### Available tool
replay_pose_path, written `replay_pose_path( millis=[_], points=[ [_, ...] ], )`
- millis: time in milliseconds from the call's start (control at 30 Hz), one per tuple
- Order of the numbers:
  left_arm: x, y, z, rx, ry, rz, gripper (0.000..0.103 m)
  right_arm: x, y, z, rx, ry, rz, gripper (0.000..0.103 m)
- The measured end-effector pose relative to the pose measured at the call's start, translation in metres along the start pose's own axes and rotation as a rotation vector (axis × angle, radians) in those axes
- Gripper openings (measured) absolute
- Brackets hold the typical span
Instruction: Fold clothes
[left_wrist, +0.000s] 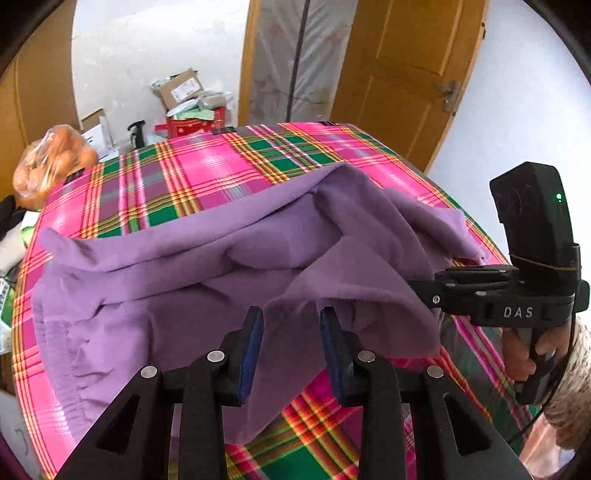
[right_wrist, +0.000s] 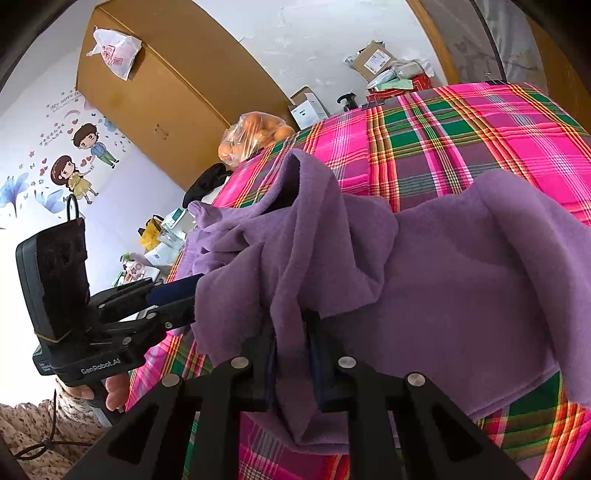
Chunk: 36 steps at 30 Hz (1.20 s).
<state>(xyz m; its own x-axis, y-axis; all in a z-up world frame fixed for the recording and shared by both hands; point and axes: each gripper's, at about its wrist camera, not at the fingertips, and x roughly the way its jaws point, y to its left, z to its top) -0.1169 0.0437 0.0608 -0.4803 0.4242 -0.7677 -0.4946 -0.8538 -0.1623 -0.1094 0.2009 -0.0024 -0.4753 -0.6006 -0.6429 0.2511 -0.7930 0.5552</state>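
White walls (left_wrist: 147, 55), wooden door (left_wrist: 406, 74), cartoon stickers (right_wrist: 74, 162).

Right tongs (right_wrist: 290, 354) pinch purple cloth (right_wrist: 443, 280); left tongs (left_wrist: 291, 332) stand parted over it.

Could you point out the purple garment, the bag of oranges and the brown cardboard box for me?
purple garment (left_wrist: 207, 266): left wrist view, on its spread middle.
bag of oranges (right_wrist: 255, 134): right wrist view, on the fruit inside the clear plastic.
cardboard box (left_wrist: 183, 86): left wrist view, on its labelled side.
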Motion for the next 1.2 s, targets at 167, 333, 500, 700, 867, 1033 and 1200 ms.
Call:
replay_pose_path(
  millis=[167, 333, 500, 700, 867, 1033, 1200],
  points=[
    [0.013, 0.002, 0.012, -0.011, -0.004, -0.012, 0.033, 0.002, 0.000, -0.001, -0.005, 0.015, 0.005, 0.016],
    [0.019, -0.010, 0.015, 0.042, -0.003, -0.043, 0.029, 0.004, -0.001, -0.001, -0.003, 0.024, 0.008, 0.016],
    [0.018, -0.015, 0.013, 0.069, -0.023, -0.061, 0.007, 0.005, -0.003, 0.000, 0.000, 0.026, 0.010, 0.016],
    [0.000, -0.015, 0.010, 0.070, -0.078, -0.099, 0.004, 0.001, -0.002, -0.001, -0.008, 0.003, -0.021, 0.009],
    [-0.024, -0.009, 0.010, 0.020, -0.140, -0.146, 0.003, -0.008, 0.004, 0.001, -0.028, -0.039, -0.070, 0.004],
    [-0.038, 0.003, 0.005, -0.022, -0.170, -0.145, 0.003, -0.020, 0.012, 0.007, -0.061, -0.082, -0.104, 0.003],
    [-0.035, 0.012, 0.002, -0.052, -0.167, -0.120, 0.003, -0.024, 0.020, 0.014, -0.080, -0.119, -0.131, 0.003]
  ],
)
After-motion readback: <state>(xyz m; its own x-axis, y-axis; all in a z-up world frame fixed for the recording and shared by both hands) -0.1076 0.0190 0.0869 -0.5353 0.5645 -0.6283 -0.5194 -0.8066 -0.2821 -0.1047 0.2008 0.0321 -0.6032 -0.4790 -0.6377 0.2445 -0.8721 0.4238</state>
